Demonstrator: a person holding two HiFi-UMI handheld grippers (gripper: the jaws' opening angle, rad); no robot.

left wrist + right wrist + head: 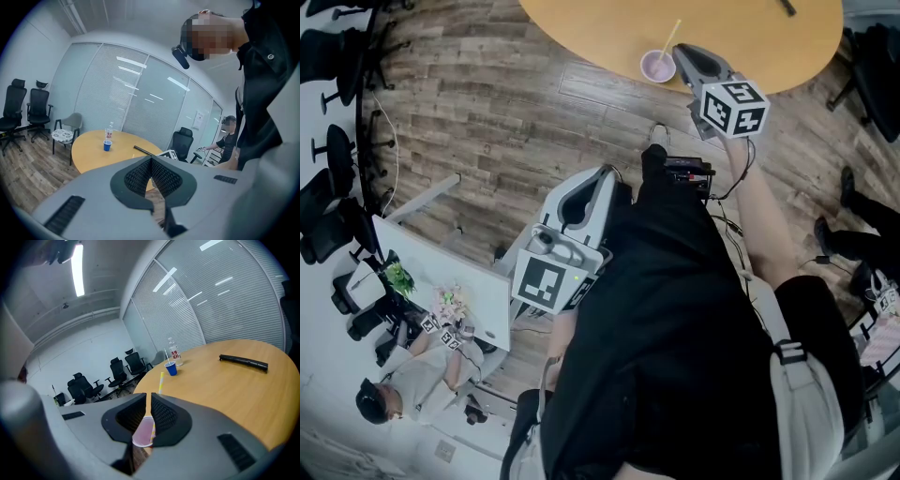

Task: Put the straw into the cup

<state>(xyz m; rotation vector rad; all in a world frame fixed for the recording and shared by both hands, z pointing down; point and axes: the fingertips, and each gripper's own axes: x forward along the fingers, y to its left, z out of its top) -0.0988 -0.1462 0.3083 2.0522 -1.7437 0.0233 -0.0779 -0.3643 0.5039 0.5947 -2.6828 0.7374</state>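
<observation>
**Straw is in the cup: time to let go and back off**

Nearest to me, my left gripper (pixel 152 161) hangs against my body at the centre of the head view. Its jaws are pressed together on nothing, and it has no part in this step.

My right gripper (pixel 148 397) reaches out over the near edge of the round tabletop (pixel 225 394), at the top of the head view. Its jaws stand a narrow slit apart, with nothing in the slit.

Just past their tips, in the lower middle of the right gripper view, sits the pink cup (pixel 143 434), close to the tabletop's edge. The yellow straw (pixel 161 380) stands inside it. Its lower end shows against the cup's inner wall, and its upper end rises behind the jaw on the frame's right. I cannot tell whether that jaw touches the straw.

I judge the placing done, or all but done; the step in hand is the release. The next move calls for drawing the right gripper straight back with no sideways swing. The straw leans close to my jaw and the cup looks light, so a nudge could tip it off the edge.

Farther off, in the upper middle of the right gripper view, a small blue cup (pixel 171 368) and a clear bottle (pixel 174 352) stand together. A long black object (pixel 243 362) lies at the upper right, and office chairs (pixel 119 373) wait beyond the tabletop at the left.
</observation>
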